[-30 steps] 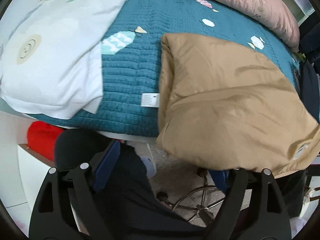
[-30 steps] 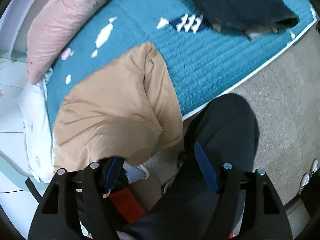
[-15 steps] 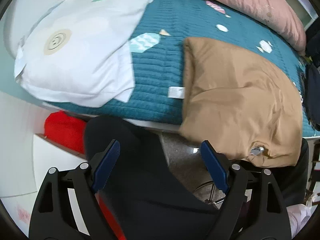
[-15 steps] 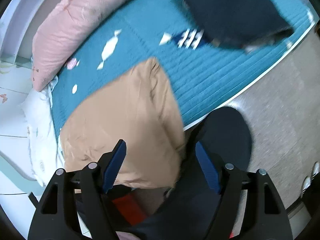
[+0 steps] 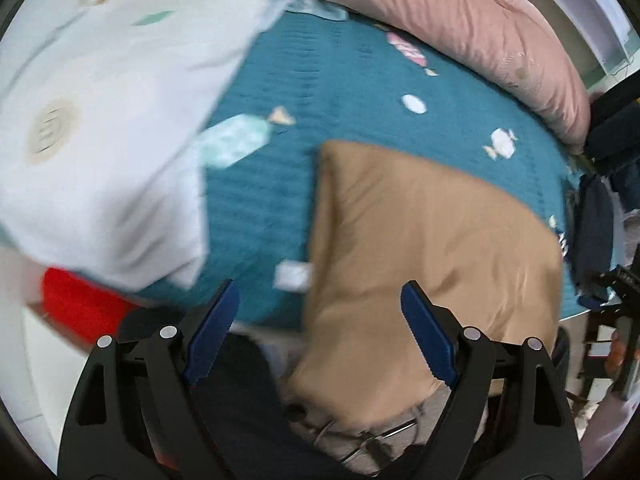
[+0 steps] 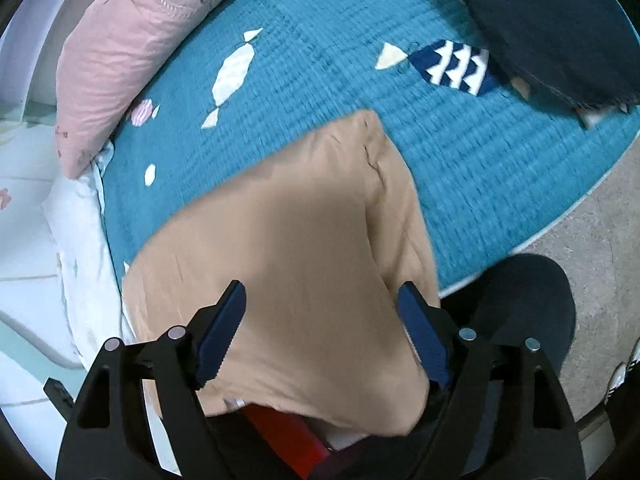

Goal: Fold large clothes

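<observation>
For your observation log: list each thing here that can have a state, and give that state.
Tan garment: folded, lying on the bed, near end hanging over the edge.
Left gripper: open, holding nothing.
Right gripper: opening, fingers apart over the tan garment, not pressing it.
Dark garment: lying at the bed's far end.

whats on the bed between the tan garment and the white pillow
Only bare teal quilt with candy patches lies between the tan garment and the white pillow, plus a small white tag by the garment's edge; the left wrist view shows it.
</observation>
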`<control>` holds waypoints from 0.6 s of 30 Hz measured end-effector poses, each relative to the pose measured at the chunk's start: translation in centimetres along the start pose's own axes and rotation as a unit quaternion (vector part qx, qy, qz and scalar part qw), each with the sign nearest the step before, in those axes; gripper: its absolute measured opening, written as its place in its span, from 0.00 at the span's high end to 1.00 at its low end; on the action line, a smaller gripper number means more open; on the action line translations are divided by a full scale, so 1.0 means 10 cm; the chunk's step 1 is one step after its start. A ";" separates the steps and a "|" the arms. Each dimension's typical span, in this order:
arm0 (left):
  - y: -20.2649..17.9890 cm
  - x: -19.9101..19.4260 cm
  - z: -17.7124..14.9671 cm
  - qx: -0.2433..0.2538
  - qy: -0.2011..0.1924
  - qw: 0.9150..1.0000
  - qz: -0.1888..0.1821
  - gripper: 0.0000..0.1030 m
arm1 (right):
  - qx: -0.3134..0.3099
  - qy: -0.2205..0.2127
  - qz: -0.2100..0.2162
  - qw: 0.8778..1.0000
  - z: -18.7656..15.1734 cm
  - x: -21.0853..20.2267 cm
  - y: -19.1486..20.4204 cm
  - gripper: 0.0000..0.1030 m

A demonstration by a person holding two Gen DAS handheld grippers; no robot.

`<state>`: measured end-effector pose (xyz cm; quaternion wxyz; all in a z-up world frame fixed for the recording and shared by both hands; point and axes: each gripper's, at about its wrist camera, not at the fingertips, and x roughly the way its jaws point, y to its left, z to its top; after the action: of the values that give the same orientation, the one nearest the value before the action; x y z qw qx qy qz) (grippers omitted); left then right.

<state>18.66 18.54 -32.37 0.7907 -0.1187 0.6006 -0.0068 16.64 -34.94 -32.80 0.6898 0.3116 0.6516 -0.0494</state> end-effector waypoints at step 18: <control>-0.28 1.16 0.59 -0.061 0.090 0.993 -0.050 0.74 | 0.003 0.025 -0.023 0.999 0.42 0.76 0.19 0.56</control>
<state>27.92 15.06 -41.38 0.7230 -0.1958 0.6622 -0.0200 22.29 -32.99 -39.34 0.6709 0.2997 0.6757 -0.0589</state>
